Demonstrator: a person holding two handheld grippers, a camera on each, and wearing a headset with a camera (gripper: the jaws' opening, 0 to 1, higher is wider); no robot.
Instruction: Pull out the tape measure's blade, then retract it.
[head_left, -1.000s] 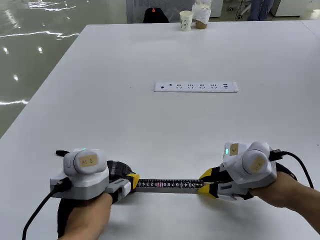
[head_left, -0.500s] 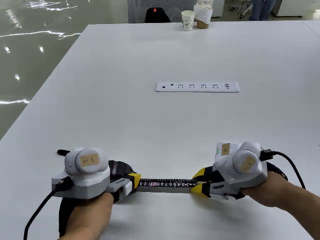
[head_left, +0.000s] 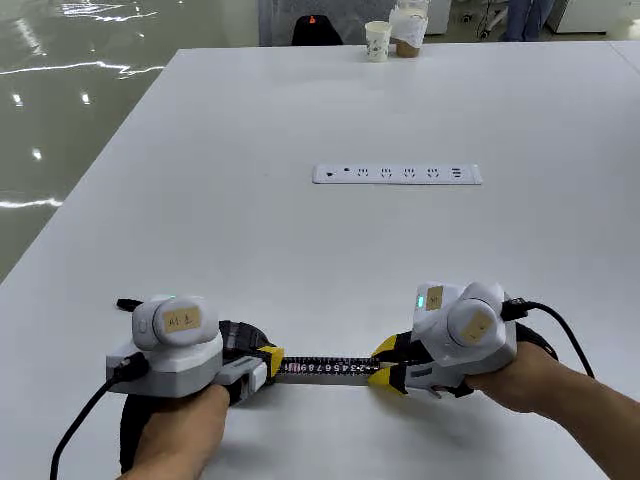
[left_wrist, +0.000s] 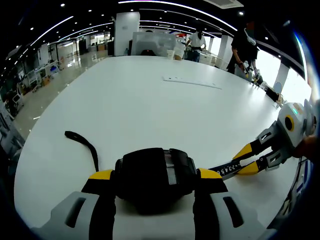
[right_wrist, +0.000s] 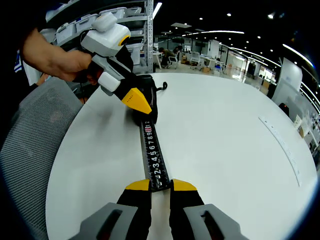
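Black tape measure (left_wrist: 152, 175), black blade (right_wrist: 151, 160) with white and red numerals, white table (head_left: 400, 260)

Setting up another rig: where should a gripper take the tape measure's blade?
Its free end, coming end-on along the blade, as the right gripper does: it runs straight from the case in the left gripper, so a pull should stay aligned.

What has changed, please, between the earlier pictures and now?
The right gripper moved toward the left gripper, so the exposed blade grew shorter. Both kept their grip: left on the tape measure case, right on the blade. The power strip stayed put.
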